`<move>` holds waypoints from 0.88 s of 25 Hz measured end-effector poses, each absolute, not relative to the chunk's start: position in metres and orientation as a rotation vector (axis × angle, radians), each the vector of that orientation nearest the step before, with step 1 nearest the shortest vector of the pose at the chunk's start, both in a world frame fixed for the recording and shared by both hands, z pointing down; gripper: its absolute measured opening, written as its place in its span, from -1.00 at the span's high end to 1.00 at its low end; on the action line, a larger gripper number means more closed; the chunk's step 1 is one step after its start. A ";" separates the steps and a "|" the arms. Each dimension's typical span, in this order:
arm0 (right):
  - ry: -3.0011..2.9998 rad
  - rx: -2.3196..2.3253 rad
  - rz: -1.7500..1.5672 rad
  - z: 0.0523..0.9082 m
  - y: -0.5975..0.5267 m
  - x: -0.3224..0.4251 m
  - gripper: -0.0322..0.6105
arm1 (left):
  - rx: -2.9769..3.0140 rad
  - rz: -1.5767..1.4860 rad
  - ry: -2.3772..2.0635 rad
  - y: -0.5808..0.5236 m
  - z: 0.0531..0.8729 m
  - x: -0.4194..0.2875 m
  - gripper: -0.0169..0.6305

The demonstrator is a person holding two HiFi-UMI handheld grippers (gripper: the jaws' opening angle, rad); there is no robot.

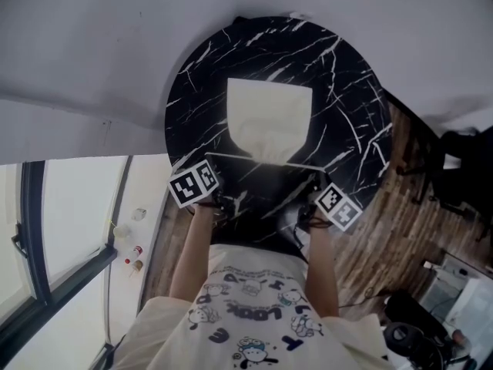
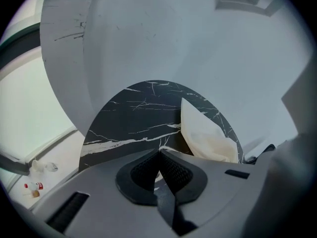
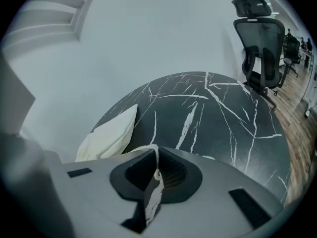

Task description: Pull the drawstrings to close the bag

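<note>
A pale grey wall [image 1: 92,52] curves behind a round black marble table [image 1: 347,91] veined in white. A dark-framed window [image 1: 69,222] runs along my left and a wooden floor [image 1: 416,206] lies to my right. In the right gripper view a black office chair [image 3: 260,48] stands on that floor beyond the table's far edge.

A cream drawstring bag [image 1: 269,118] lies flat near the middle of the table, directly in front of me.

I hold both grippers low over the near rim of the table, one on each side of the bag's mouth and well apart from each other. The left gripper [image 1: 208,160] has its jaws pressed together on the left drawstring [image 1: 231,156]. Its own view shows only a sliver of white cord at the tips of the ribbed pads [image 2: 173,170]. The right gripper [image 1: 317,174] is likewise clamped tight, pinching the right drawstring [image 3: 154,167]. That cord runs plainly between the pads and hangs out behind them.

The two cords stretch in a nearly straight line across the table from the bag's mouth to my grippers.

The bag's long axis runs away from me. Its gathered, puckered mouth is at the end nearest me, and its wide closed bottom points toward the wall.
</note>
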State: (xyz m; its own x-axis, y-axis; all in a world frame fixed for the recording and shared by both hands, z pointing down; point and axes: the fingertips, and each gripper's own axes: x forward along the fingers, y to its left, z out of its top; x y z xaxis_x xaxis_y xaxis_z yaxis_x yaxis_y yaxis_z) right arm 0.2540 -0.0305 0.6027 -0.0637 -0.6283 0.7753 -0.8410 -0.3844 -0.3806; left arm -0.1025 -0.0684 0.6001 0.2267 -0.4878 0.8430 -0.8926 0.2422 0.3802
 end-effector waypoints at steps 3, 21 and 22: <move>-1.545 2.004 1.414 0.605 -0.029 0.258 0.84 | 1.381 0.476 -1.437 -0.068 0.601 -0.107 0.82; -1.658 1.776 1.265 0.603 -0.023 0.245 0.23 | 1.580 0.761 -1.359 -0.056 0.609 -0.098 0.81; -1.658 1.750 1.245 0.603 -0.020 0.243 0.23 | 1.596 0.773 -1.333 -0.053 0.610 -0.095 0.78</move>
State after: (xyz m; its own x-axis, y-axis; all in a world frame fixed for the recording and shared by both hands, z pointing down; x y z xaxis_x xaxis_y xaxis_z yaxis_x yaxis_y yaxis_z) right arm 0.2434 -0.0202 0.6032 -0.1153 -0.5618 0.8192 -0.9433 -0.1966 -0.2676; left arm -0.0950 -0.0527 0.6095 0.2264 -0.4154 0.8810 -0.9710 -0.0248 0.2378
